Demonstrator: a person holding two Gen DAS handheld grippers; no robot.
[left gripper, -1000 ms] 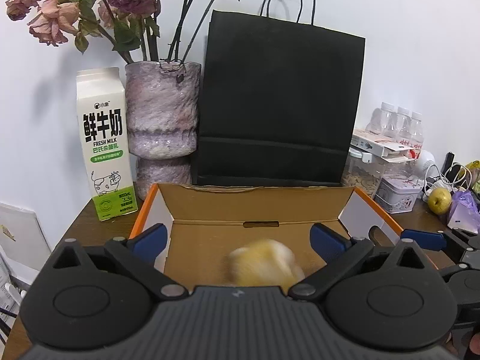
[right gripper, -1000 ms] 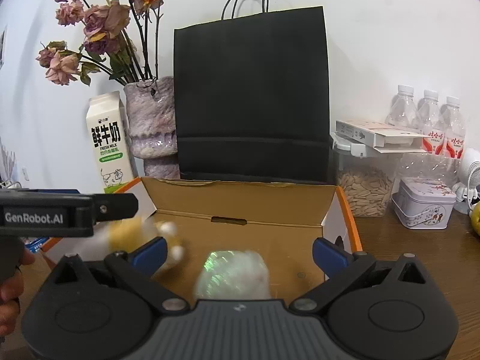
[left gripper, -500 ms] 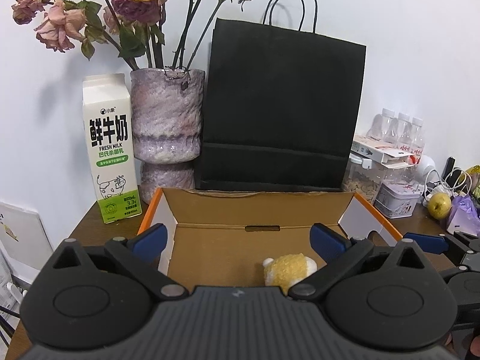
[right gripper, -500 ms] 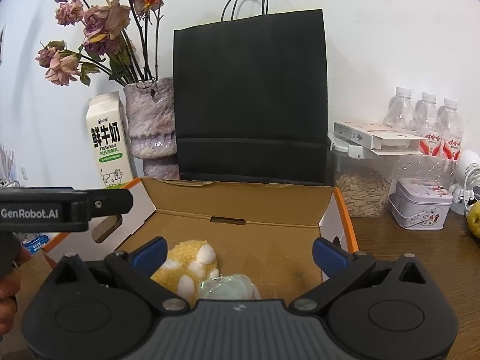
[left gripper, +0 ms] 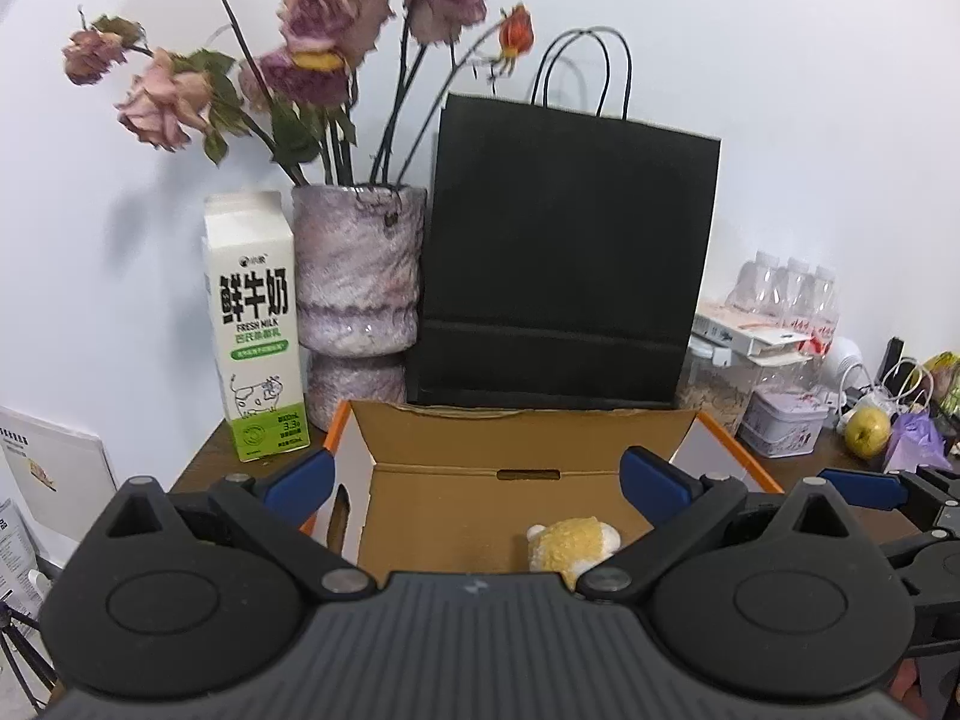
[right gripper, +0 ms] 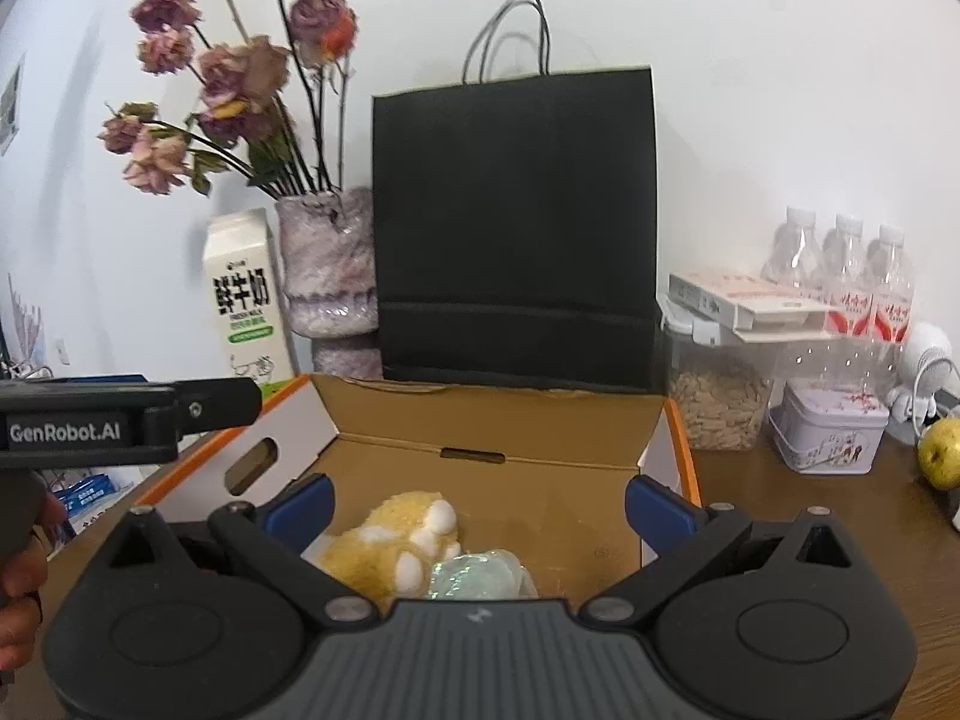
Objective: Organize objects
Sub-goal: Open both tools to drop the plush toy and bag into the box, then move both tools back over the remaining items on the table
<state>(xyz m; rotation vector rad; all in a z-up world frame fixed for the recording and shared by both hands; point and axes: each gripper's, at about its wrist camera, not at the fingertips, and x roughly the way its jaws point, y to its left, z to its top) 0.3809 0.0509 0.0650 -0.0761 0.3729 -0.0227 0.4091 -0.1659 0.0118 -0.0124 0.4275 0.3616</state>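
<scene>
Both tools are hovering over the open cardboard box on the wooden surface. The left tool is standing spread wide, gripping nothing; the right tool is likewise gaping and empty. Inside the box, the yellow plush toy is lying at 7 o'clock on the floor, touching the iridescent wrapped packet just beside it.

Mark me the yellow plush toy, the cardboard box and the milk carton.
yellow plush toy (right gripper: 384,546): right wrist view, on its fuzzy body.
cardboard box (right gripper: 498,420): right wrist view, on its back wall.
milk carton (left gripper: 255,330): left wrist view, on its printed front.
</scene>
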